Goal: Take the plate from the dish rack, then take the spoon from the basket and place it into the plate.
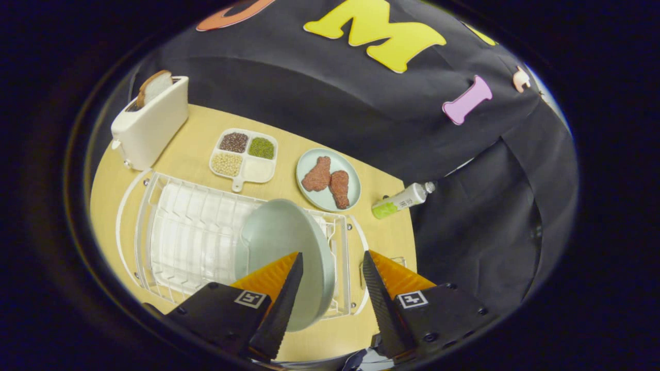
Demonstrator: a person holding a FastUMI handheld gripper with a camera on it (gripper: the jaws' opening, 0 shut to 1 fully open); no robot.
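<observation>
Gripper (332,263) spread wide, holding nothing, over the upright plate (281,242) in the dish rack (191,232).
Beyond: divided tray (243,155) of beans, dish (328,180) with two meat pieces.

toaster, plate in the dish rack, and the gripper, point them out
toaster (154,121), gripper view, its side wall
plate (281,237), gripper view, its face, standing in the dish rack
gripper (332,263), gripper view, the gap between its open fingers

Gripper (332,265): fingers spread wide, nothing pressed between them.
Left finger (289,288): tip lying in front of the plate's (278,232) face.
Right finger: clear of it.
</observation>
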